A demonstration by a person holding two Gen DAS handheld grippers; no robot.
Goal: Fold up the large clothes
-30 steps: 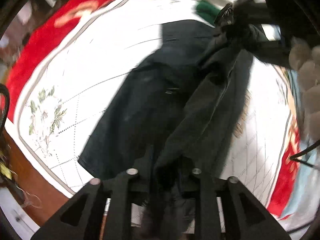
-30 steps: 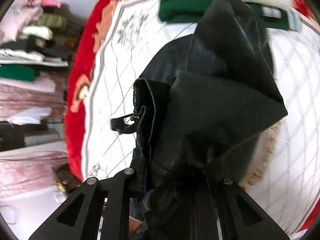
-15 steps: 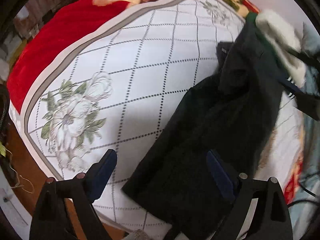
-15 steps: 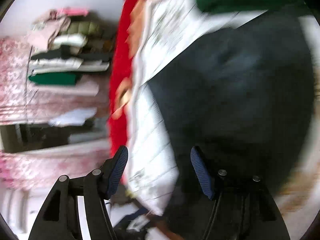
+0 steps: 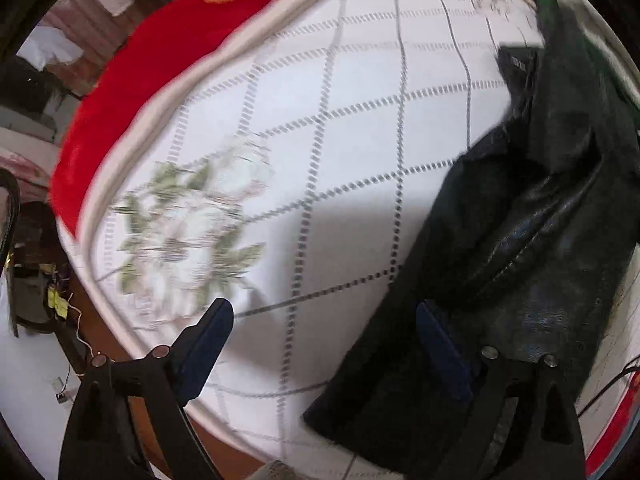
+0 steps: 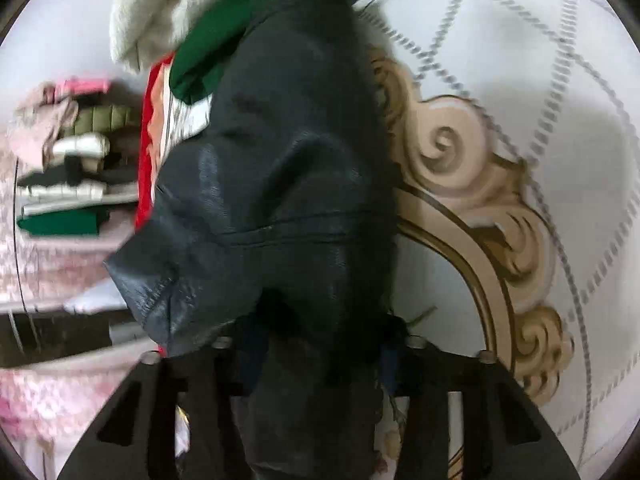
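Two claws: they now do opposite jobs on one dark garment [image 5: 532, 216].
Left gripper [image 5: 324, 340]: its jaws have just been opening and now stand wide apart; a second ago they pinched a bunch of the dark cloth, and now nothing is between them but white quilted bedcover [image 5: 320, 128], the right pad hanging over the garment's near edge without pressing it.
Right gripper [image 6: 316, 360]: its jaws sprang apart half a second ago and have just been closing again; dark cloth now fills the gap between them, so I judge it clamped on a fresh handful of the garment.
Garment: no longer hoisted in a drape, it lies along the right side of the bedcover in the left view, one glossy layer lapped over another.
Meaning for the task: one fold looks laid down, and the right claw seems to be taking hold for the next.
Hidden: the right pads are buried in cloth, so actual contact cannot be seen.
Cut off: the garment's far end runs under a green item [image 6: 224, 40] and a white fluffy one [image 6: 148, 12].
Hard to make out: motion blur smears the floral print [image 5: 188, 236] and the shelves of folded clothes [image 6: 64, 168].
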